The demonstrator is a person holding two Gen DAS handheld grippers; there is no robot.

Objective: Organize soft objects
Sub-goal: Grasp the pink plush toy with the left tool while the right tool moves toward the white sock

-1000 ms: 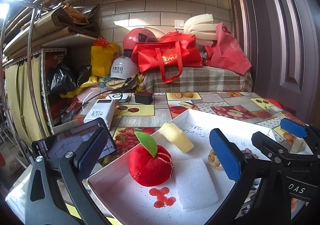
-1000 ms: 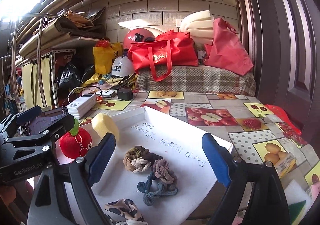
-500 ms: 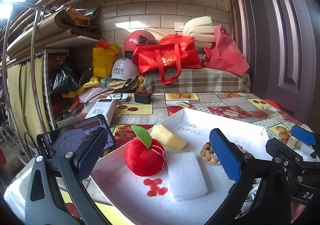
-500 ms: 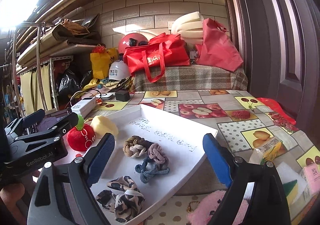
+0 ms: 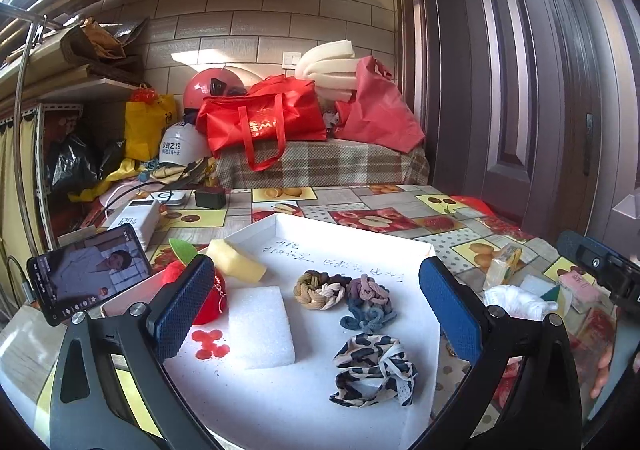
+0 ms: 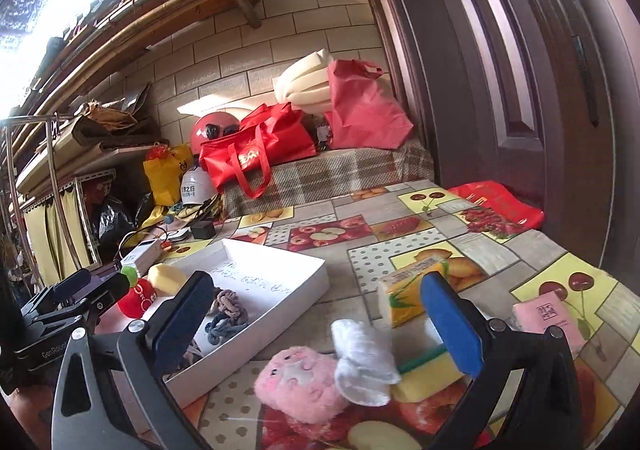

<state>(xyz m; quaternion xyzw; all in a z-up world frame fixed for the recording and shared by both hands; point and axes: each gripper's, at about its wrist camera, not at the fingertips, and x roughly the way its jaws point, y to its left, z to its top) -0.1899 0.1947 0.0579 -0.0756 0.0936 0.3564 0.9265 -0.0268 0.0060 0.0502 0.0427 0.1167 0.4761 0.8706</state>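
A white tray (image 5: 352, 234) (image 6: 280, 302) on the table holds a red plush apple (image 5: 212, 302), a yellow sponge (image 5: 236, 260), a white foam pad (image 5: 260, 326), two braided scrunchies (image 5: 320, 290) (image 5: 368, 314) and a leopard scrunchie (image 5: 372, 370). My left gripper (image 5: 316, 310) is open and empty above the tray. My right gripper (image 6: 320, 326) is open and empty, right of the tray, above a pink plush toy (image 6: 300, 382), a white cloth (image 6: 364, 354) and a yellow-green sponge (image 6: 428, 374).
A yellow tissue pack (image 6: 412, 294) and a pink pack (image 6: 548, 318) lie right of the tray. A phone (image 5: 88, 274) leans left of it, with a power bank (image 5: 136, 217) behind. Red bags (image 5: 260, 121) and helmets crowd the back.
Both grippers swung right. The left view moved from the apple to the scrunchies. The right gripper left the tray and now hangs over the loose soft items beside it.
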